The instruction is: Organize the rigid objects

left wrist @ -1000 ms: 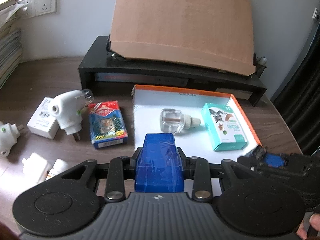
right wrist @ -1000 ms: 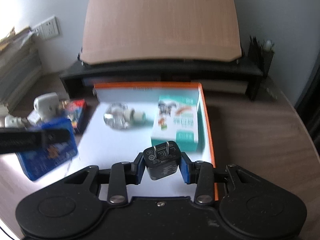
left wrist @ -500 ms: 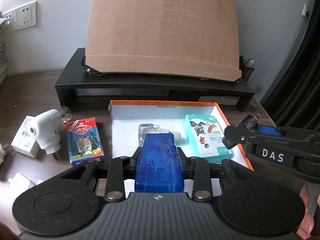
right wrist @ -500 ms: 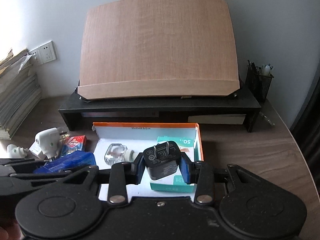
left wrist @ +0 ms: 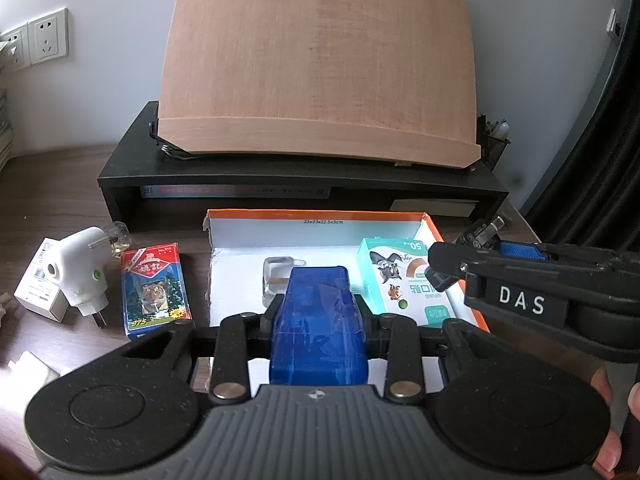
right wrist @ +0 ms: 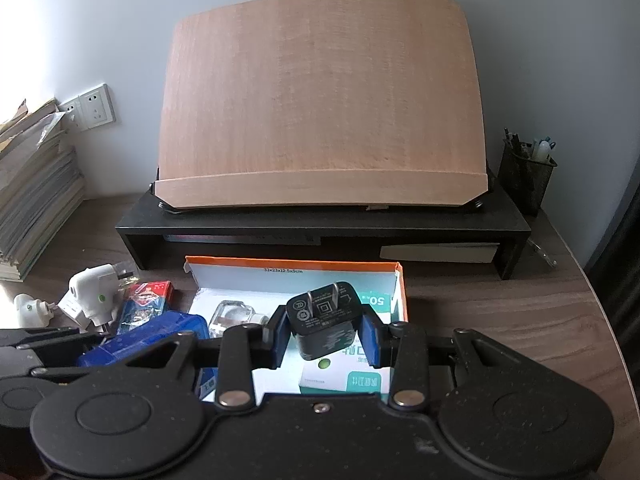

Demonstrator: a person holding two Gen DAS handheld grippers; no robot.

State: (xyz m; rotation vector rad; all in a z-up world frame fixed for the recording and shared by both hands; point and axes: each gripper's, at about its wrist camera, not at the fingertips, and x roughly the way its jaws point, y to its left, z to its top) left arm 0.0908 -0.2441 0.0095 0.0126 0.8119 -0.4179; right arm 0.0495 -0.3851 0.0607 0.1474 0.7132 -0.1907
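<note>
I held both loads above the orange-edged tray (left wrist: pixel 320 216) — my left gripper (left wrist: pixel 319 312) clamped on the blue box (left wrist: pixel 319 332), my right gripper (right wrist: pixel 325 332) pinching the black charger (right wrist: pixel 324 320) — presumably to drop them inside.

Blue translucent case (left wrist: pixel 319 324) held above the orange-rimmed white box (left wrist: pixel 320 214). Black two-prong charger (right wrist: pixel 325 320), prongs up, also held over it. Inside: clear glass bottle (left wrist: pixel 276 283) lying flat, teal carton (left wrist: pixel 404 280) flat at right.
</note>
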